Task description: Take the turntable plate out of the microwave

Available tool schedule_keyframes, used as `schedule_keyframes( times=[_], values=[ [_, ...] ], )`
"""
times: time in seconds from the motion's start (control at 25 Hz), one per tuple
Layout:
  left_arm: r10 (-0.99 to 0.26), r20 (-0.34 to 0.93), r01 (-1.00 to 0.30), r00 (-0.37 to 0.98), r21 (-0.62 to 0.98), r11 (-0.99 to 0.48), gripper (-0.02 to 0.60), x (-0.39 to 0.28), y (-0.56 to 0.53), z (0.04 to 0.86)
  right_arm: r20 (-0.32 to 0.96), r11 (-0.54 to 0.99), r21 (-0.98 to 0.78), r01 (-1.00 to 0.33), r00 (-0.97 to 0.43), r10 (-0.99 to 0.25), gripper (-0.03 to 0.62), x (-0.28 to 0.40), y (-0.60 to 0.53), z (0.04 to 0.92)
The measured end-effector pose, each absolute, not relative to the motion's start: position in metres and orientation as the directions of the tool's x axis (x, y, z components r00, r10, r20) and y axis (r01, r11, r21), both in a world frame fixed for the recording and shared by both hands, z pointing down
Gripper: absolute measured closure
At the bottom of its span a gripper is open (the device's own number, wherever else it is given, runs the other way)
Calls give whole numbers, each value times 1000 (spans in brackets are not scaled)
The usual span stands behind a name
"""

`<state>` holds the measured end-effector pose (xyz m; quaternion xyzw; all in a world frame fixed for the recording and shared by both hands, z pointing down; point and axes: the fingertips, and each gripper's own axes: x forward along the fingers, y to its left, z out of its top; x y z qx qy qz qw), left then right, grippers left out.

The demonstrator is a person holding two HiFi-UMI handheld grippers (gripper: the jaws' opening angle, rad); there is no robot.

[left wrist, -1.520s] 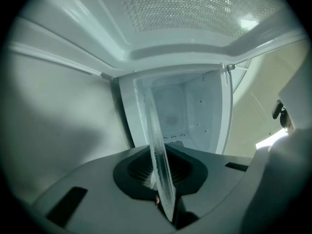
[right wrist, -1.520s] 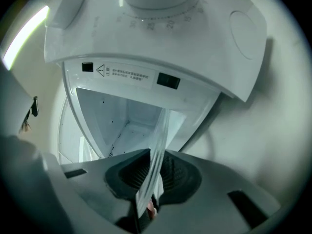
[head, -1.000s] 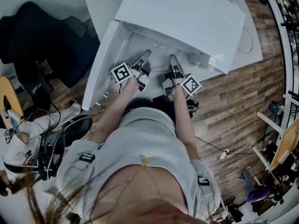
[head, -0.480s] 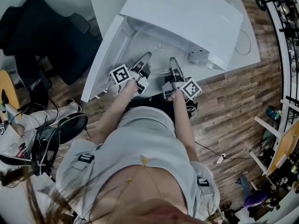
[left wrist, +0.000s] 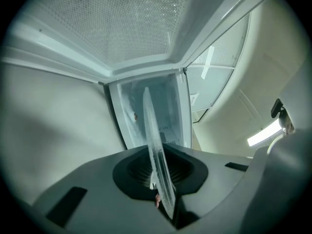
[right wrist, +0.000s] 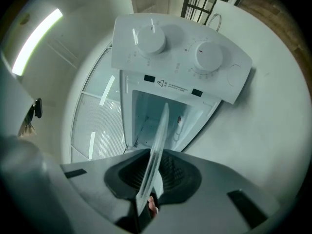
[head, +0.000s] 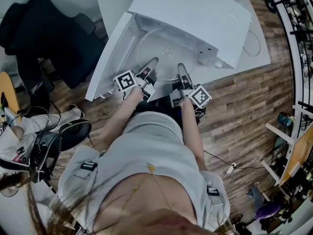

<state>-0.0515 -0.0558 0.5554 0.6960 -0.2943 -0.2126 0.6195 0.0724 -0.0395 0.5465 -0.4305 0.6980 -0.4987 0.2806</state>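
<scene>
Turntable plate is held level between my two claws, out in front of the microwave mouth and above the white table. Whether its far rim has cleared the opening, I cannot tell. My left gripper is clamped on the plate's near rim; in the left gripper view the clear glass stands edge-on between the dark pads. My right gripper bites the same near rim just beside it, likewise closed on the glass. Both point toward the cavity. The microwave door stands wide open on the left. In the right gripper view I see the control panel with its two round knobs.
</scene>
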Motion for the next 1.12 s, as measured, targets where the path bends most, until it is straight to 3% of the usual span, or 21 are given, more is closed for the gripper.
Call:
schedule_keyframes(
  times=[1.12],
  values=[
    [-588, -2, -141, 809, 970, -197, 523, -62, -6, 481, -55, 192, -941, -277, -436, -898, 539, 59, 18, 475]
  ],
)
